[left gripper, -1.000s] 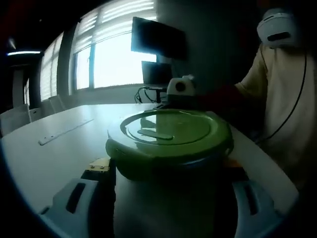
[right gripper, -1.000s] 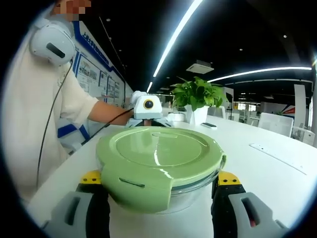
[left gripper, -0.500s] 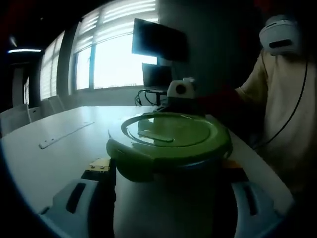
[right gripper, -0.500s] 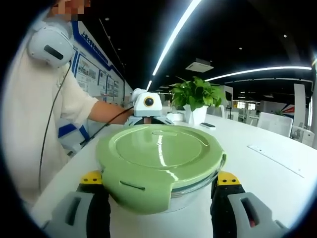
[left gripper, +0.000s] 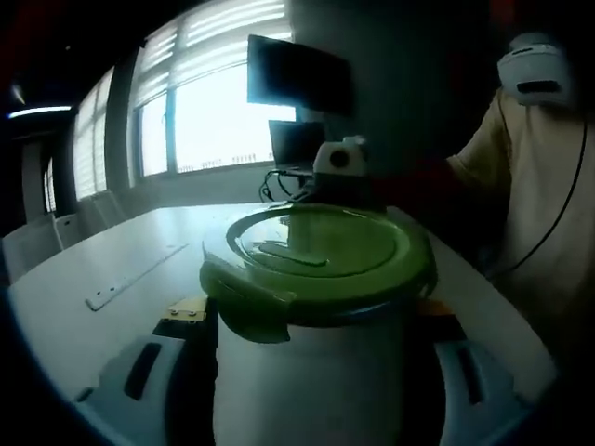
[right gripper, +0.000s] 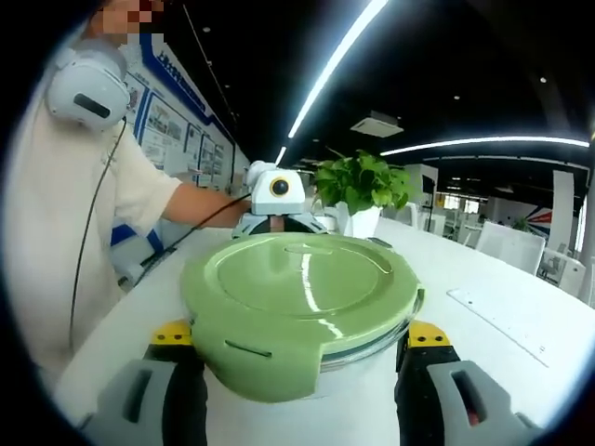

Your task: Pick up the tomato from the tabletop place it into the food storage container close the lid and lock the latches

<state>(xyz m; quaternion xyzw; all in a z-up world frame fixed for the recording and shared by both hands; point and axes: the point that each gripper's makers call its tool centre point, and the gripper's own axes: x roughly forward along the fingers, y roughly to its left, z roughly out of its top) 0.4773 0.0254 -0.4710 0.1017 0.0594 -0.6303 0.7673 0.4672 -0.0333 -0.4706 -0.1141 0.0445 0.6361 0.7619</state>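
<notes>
While both grippers faced each other across the food storage container (right gripper: 302,321), it sat right between them on the white tabletop (right gripper: 483,353), so each camera looked at the opposite gripper over the green lid (right gripper: 297,283).

From the right gripper view, the right gripper (right gripper: 302,376) had its jaws spread wide, one on each side of the container's clear glass body, close against it. Couldn't tell if the pads actually touched the glass. The near latch tab (right gripper: 246,358) of the lid hung down between the jaws, looked folded down. The left gripper (right gripper: 277,209) was just past the far rim of the lid, held by a person's forearm reaching in from the left of the picture, sleeve (right gripper: 139,190) at the elbow. A potted plant (right gripper: 363,186) stood further back on the table, beyond the container.

From the left gripper view it was much darker. The left gripper's jaws were also apart, flanking the container (left gripper: 316,307) the same way, with a latch tab (left gripper: 246,311) in front. The right gripper (left gripper: 339,167) sat beyond the far rim. Monitors (left gripper: 297,84) and bright windows (left gripper: 218,102) were behind it.

Tomato: couldn't see it, the lid was on and the glass showed nothing clear.
</notes>
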